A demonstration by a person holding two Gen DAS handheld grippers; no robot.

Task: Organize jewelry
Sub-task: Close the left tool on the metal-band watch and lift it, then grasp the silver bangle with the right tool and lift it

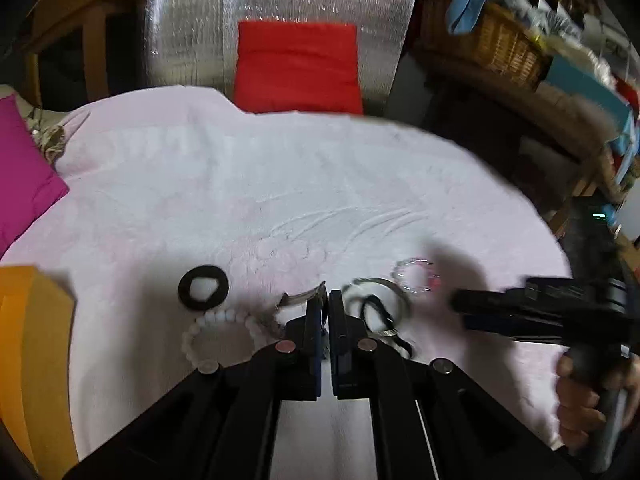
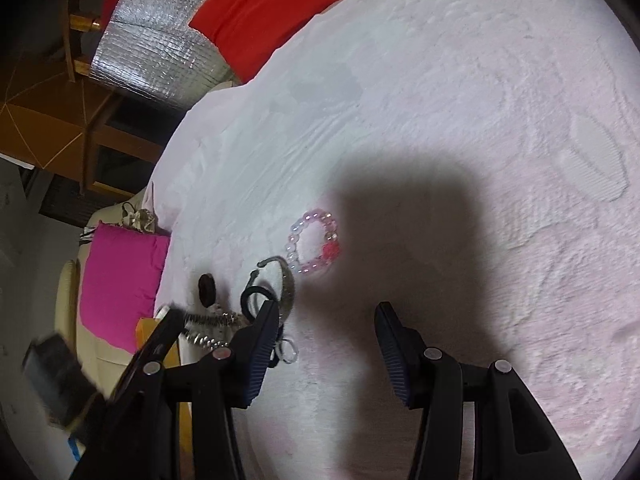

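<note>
My left gripper (image 1: 327, 300) is clamped on a silver chain bracelet (image 1: 298, 298), crowded by a white bead bracelet (image 1: 218, 330) and black ring (image 1: 203, 287) on the pink towel (image 1: 280, 184). My right gripper (image 2: 328, 316) gapes empty near the pink bead bracelet (image 2: 314, 242). No readable writing.

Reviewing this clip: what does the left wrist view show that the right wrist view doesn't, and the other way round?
Left wrist only: the white bead bracelet, a wicker basket, and the hand holding the right gripper. Right wrist only: the right gripper's open jaws seen head-on over bare towel. Both: the pink bead bracelet, black ring, red cushion, magenta cushion, and the shut left gripper.
</note>
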